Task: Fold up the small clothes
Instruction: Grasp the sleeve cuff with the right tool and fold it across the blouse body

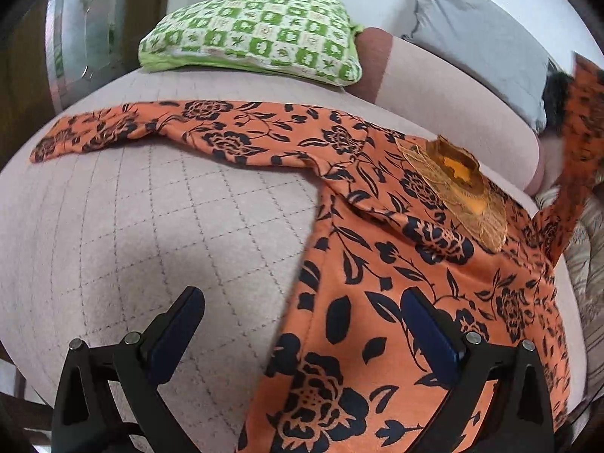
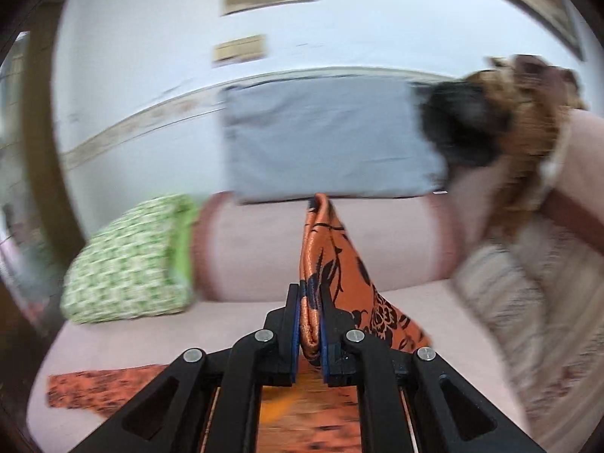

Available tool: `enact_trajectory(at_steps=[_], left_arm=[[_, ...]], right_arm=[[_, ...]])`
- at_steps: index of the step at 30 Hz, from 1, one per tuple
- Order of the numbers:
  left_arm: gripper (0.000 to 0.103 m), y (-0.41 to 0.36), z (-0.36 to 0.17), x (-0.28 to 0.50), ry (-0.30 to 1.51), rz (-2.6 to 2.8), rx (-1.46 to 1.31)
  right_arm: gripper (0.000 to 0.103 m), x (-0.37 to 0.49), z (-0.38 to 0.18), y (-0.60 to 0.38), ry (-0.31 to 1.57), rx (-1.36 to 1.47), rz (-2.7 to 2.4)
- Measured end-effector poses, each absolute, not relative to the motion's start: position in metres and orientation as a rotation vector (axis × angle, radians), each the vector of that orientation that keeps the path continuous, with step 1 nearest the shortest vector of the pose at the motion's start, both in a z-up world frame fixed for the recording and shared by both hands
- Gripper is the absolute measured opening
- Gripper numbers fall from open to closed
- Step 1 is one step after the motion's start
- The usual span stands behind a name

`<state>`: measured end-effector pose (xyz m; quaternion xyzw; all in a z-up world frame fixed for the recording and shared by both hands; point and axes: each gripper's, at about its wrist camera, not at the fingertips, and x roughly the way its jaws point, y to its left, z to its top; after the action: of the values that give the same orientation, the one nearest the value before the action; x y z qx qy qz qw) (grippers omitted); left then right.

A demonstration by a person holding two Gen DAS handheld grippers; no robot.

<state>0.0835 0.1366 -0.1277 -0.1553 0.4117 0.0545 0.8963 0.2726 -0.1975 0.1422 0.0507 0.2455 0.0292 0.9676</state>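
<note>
An orange top with a black flower print (image 1: 377, 264) lies spread on a pink quilted bed (image 1: 151, 226). One sleeve (image 1: 151, 128) stretches flat to the left. A gold embroidered neckline (image 1: 456, 188) shows at its upper right. My left gripper (image 1: 302, 324) is open and empty, hovering over the top's lower hem edge. My right gripper (image 2: 309, 328) is shut on a bunched fold of the same orange top (image 2: 328, 256) and holds it lifted above the bed; that raised sleeve also shows in the left wrist view (image 1: 577, 143).
A green and white patterned pillow (image 1: 256, 34) lies at the head of the bed. A grey cushion (image 1: 483, 41) leans against the wall. A pink bolster (image 2: 321, 241) runs along the back. A striped cushion (image 2: 509, 302) and a dark furry item (image 2: 464, 124) sit at the right.
</note>
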Motion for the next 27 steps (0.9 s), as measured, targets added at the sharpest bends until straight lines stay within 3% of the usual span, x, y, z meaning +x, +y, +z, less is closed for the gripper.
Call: enact_trajectory(at_steps=[4, 7, 8, 9, 10, 13, 18, 21, 23, 27], left_arm=[[0.103, 0.140, -0.128, 0.083, 0.846, 0.117, -0.328], [0.103, 0.138, -0.130, 0.085, 0.854, 0.114, -0.318], [0.103, 0.137, -0.131, 0.086, 0.858, 0.111, -0.313], [0.103, 0.135, -0.131, 0.086, 0.860, 0.110, -0.302], [0.103, 0.133, -0.132, 0.086, 0.862, 0.110, -0.285], [0.103, 0.130, -0.133, 0.085, 0.865, 0.114, -0.254], [0.103, 0.122, -0.136, 0.084, 0.861, 0.046, -0.293], [0.103, 0.102, -0.147, 0.088, 0.911, 0.046, -0.166], [0.103, 0.083, -0.155, 0.087, 0.924, 0.079, -0.011], [0.103, 0.093, -0.151, 0.097, 1.013, 0.072, -0.074]], right_arm=[[0.008, 0.278, 0.087, -0.128, 0.584, 0.131, 0.168], [0.014, 0.296, 0.005, -0.087, 0.724, 0.125, 0.218], [0.028, 0.303, -0.024, -0.079, 0.777, 0.116, 0.236], [0.075, 0.309, -0.050, -0.074, 0.833, 0.086, 0.233], [0.092, 0.313, -0.069, -0.076, 0.882, 0.070, 0.229], [0.093, 0.302, -0.107, -0.104, 0.948, 0.183, 0.269], [0.093, 0.273, -0.089, -0.190, 0.865, 0.231, 0.211], [0.093, 0.275, -0.087, -0.247, 0.848, 0.303, 0.144], [0.093, 0.274, -0.101, -0.284, 0.878, 0.378, 0.118], [0.093, 0.269, -0.140, -0.328, 0.940, 0.507, 0.119]])
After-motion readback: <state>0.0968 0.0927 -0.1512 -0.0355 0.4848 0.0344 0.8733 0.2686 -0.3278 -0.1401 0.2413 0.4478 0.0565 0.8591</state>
